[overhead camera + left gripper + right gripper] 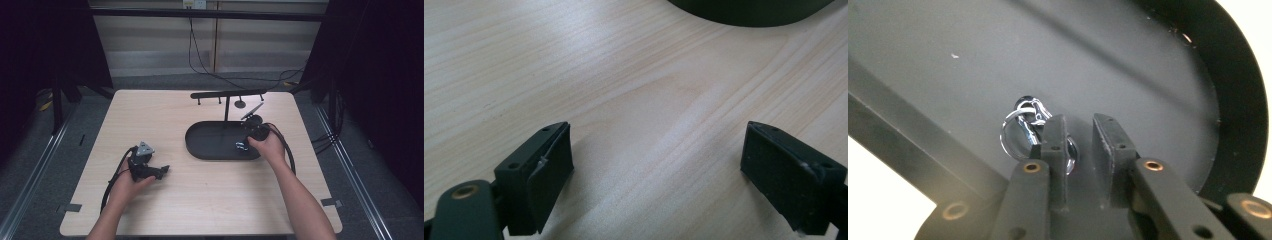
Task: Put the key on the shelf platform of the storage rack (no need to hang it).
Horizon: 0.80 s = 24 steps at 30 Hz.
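Because it is only a small cluster of shiny silver metal key rings (pixel 1024 131) with a clasp, the thing in hand should be judged light, hard and stiff, but slippery and apt to skate or swing on its links – thin wire gives the pads little to bite on. It lies flat on the floor of the black oval metal tray (pixel 1238 100), which sits on the pale wooden bench (pixel 165 115) toward its far right corner, in front of a black T-shaped hanging stand (pixel 227 95). The best hold is probably across the thicker clasp, or through the big loop where one jaw can slip under the wire. The right claw (pixel 1079 131) points down into the tray with its jaws parted by a narrow gap; nothing is pinched between them, and the rings lie just to the outside of one jaw, seemingly touching it. The left claw (pixel 656 150) rests low over bare wood near the front left of the bench, jaws spread wide and empty – the tray's rim lies beyond it.
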Available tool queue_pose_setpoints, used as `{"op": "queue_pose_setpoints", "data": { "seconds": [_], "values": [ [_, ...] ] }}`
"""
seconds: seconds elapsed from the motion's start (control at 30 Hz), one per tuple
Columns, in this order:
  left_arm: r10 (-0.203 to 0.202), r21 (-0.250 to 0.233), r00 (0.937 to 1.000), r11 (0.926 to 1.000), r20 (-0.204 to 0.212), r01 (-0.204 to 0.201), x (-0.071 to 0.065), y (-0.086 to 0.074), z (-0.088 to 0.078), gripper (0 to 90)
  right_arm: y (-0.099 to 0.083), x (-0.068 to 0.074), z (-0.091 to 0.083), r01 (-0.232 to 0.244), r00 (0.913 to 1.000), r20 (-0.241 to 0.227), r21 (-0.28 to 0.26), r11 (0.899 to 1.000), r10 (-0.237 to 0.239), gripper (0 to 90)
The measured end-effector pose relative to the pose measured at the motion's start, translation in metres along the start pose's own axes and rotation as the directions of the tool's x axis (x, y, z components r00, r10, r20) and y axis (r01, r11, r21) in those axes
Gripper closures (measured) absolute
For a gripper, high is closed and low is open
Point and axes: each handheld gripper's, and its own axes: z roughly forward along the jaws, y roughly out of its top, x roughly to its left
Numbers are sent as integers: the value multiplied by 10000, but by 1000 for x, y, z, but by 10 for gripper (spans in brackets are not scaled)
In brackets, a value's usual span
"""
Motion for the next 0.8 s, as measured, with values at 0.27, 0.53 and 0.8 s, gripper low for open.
{"op": "queue_pose_setpoints", "data": {
  "seconds": [0.27,0.53,0.8],
  "values": [
    [9,6,10000,10000,-3,-9,0,0,0,130,-2,-1,-3,-44,9999,-102,-108,9999,43,704],
    [10,6,10000,10000,-1,-10,0,0,0,131,-4,-2,-8,-51,9999,-161,-115,9999,50,647],
    [-1,2,10000,10000,-4,1,0,0,0,130,-7,-3,-13,-136,9994,-324,-279,9995,127,533]
  ]
}}
